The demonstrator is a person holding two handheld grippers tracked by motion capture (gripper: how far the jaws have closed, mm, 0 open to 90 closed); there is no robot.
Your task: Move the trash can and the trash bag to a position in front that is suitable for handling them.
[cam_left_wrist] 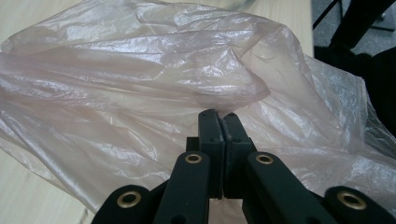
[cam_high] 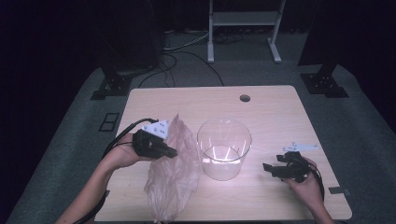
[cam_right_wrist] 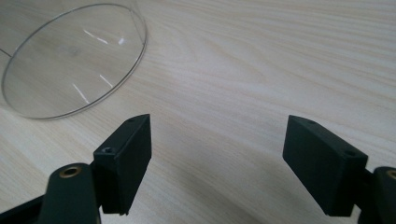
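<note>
- Left gripper (cam_high: 172,152): its jaws are clenched on a fold of the thin pinkish plastic bag (cam_high: 173,172), which sits just to the left of the clear container (cam_high: 224,148); the left gripper view shows the two black pads pressed together with film pinched between them at the tip.
- Plastic bag: its upper part is raised beside the container's rim, while its lower part hangs toward the near edge of the table (cam_high: 271,105), in front of and left of the container.
- Right gripper (cam_high: 267,167): released, jaws wide apart with nothing between them, resting low over the table to the right of the container and well apart from it.
- Risk 1: the grip takes only a small pinch of slippery film near the pad tips, so the bag could probably slide out if it is pulled or shaken.
- Risk 2: the bag's mouth is collapsed and crumpled; with one gripper holding it, fitting it over or into the container would likely fail unless the free gripper spreads the other side.
- Risk 3: the container looks light and stands unheld; a dragging bag or a nudge at its rim could tip or push it.
- Risk 4: a hard pull against the film could stretch or tear it at the pinch point.
- Writing: no brand, label or legible text is visible on the bag, the container, the grippers or the table.
</note>
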